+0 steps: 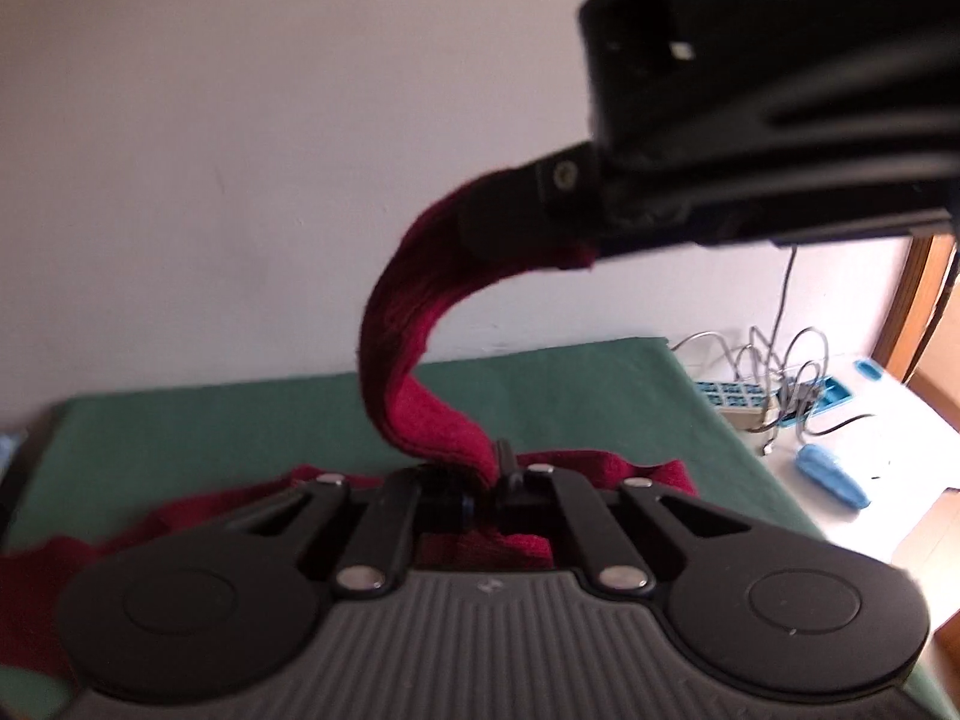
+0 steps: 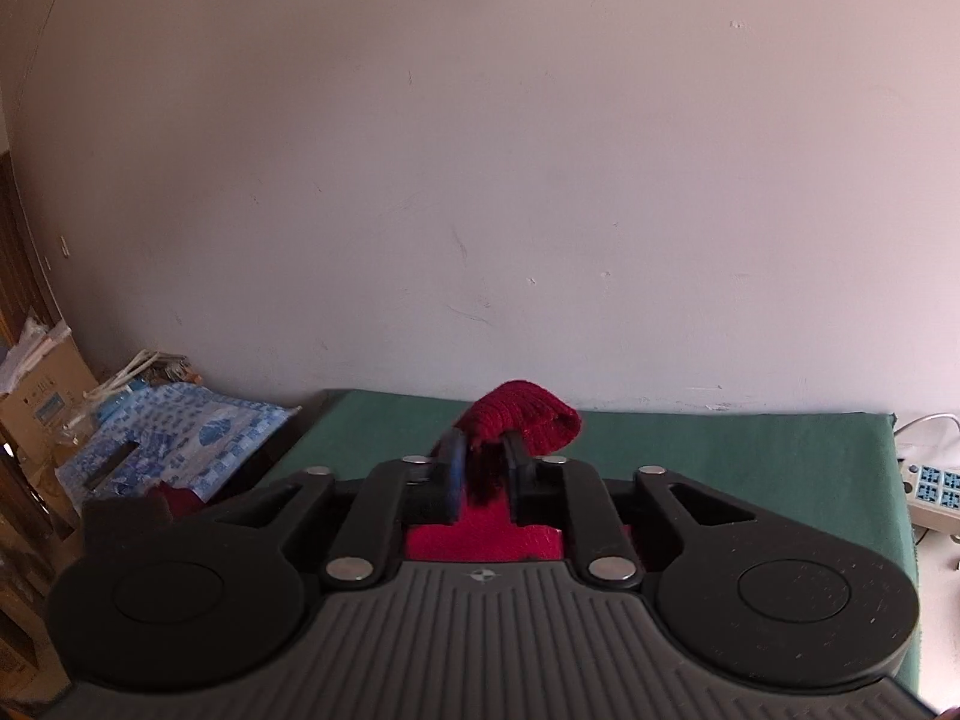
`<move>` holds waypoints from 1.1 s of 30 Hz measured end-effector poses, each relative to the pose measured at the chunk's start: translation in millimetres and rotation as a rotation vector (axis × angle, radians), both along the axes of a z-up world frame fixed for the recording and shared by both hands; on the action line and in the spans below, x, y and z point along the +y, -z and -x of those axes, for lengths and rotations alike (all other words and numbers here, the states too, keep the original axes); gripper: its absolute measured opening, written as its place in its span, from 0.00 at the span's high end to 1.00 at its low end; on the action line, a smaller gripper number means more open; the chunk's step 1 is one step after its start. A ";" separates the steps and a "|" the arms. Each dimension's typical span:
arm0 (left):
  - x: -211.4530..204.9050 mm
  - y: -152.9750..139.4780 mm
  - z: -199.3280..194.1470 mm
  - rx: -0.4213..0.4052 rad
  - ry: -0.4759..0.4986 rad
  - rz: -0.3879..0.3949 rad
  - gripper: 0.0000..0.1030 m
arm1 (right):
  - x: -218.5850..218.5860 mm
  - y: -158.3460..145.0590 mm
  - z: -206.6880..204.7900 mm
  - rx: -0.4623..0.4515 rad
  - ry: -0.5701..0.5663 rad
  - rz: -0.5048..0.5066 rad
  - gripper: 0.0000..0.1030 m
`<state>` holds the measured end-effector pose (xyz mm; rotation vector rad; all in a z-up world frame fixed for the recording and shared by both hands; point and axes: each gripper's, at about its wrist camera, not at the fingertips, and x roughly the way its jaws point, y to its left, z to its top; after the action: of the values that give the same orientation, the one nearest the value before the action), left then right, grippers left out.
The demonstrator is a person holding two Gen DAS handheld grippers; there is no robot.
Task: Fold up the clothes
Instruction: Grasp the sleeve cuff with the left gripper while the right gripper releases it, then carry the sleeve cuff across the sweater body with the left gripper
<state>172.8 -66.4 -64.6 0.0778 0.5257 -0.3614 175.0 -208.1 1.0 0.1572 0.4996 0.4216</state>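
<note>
Dark red knit garment: bulk lies on the green cloth covering the bench, while one narrow band, likely a sleeve or hem, arcs up off the surface between the two tools. Left gripper: jaws together, clamped on the lower end of that band just above the cloth. Right gripper enters the left wrist view from the upper right, with the band's upper end draped over and around its tip. In the right wrist view, the right gripper has jaws slightly apart with a fold of knit between them, the fold bulging past the tips; whether the pads actually press on it cannot be told from these views. Judgement: the two-point hold keeps the band raised and taut enough to be laid across the body of the garment as a fold; fold not yet set down. Soft knit will sag and may slip from the looser right-hand hold. Periphery: pale wall behind the bench, power strip with tangled cables off the right edge, blue patterned fabric to the left.
</note>
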 end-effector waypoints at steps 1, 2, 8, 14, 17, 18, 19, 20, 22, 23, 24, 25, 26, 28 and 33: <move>2.7 -3.2 -2.9 -0.006 -0.003 -0.022 0.99 | -3.6 -0.8 3.1 -0.006 0.011 -0.023 0.65; 6.0 -6.2 -6.8 -0.008 -0.009 -0.041 0.99 | -7.6 -1.8 6.2 -0.010 0.019 -0.047 0.58; 24.2 -24.3 -30.3 -0.021 -0.067 -0.113 0.99 | -52.9 -2.9 42.6 -0.047 0.068 -0.229 0.42; 39.3 -39.9 -53.7 -0.057 -0.131 -0.151 0.99 | -51.8 72.8 73.6 0.151 0.099 0.027 0.81; 51.5 -45.5 -58.1 -0.072 -0.159 -0.127 0.99 | -38.4 126.2 84.5 0.276 0.141 0.147 0.81; 53.4 -44.8 -59.0 -0.079 -0.169 -0.124 0.99 | -35.3 139.9 87.0 0.314 0.147 0.150 0.81; 56.9 -44.0 -58.9 -0.083 -0.176 -0.118 0.99 | -32.0 151.0 89.0 0.348 0.155 0.147 0.81; 59.8 -42.5 -58.0 -0.087 -0.180 -0.110 0.99 | -28.5 159.7 91.1 0.373 0.165 0.142 0.81; 61.0 -38.2 -53.8 -0.105 -0.185 -0.102 0.99 | -23.9 172.3 92.5 0.413 0.208 0.129 0.80; 64.6 -35.9 -49.3 -0.121 -0.193 -0.095 0.99 | -22.8 177.4 92.7 0.429 0.235 0.125 0.79; 68.3 -32.7 -46.4 -0.127 -0.202 -0.087 0.99 | -23.2 180.8 92.8 0.440 0.265 0.125 0.78; 72.3 -29.4 -43.8 -0.130 -0.209 -0.078 0.99 | -21.6 182.3 93.3 0.447 0.287 0.122 0.77; 76.2 -25.2 -43.4 -0.125 -0.213 -0.071 0.99 | -18.5 181.2 95.6 0.452 0.296 0.103 0.74; 77.9 -15.6 -48.5 -0.112 -0.221 -0.080 0.99 | -19.3 175.7 104.3 0.458 0.270 0.040 0.73; 100.5 -5.1 -60.5 -0.066 -0.241 -0.057 0.99 | -28.4 143.1 140.5 0.339 0.265 0.062 0.60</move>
<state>233.3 34.1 -59.4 0.0800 0.4739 -0.1078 34.5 -236.4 -142.2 0.2335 0.8129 0.1178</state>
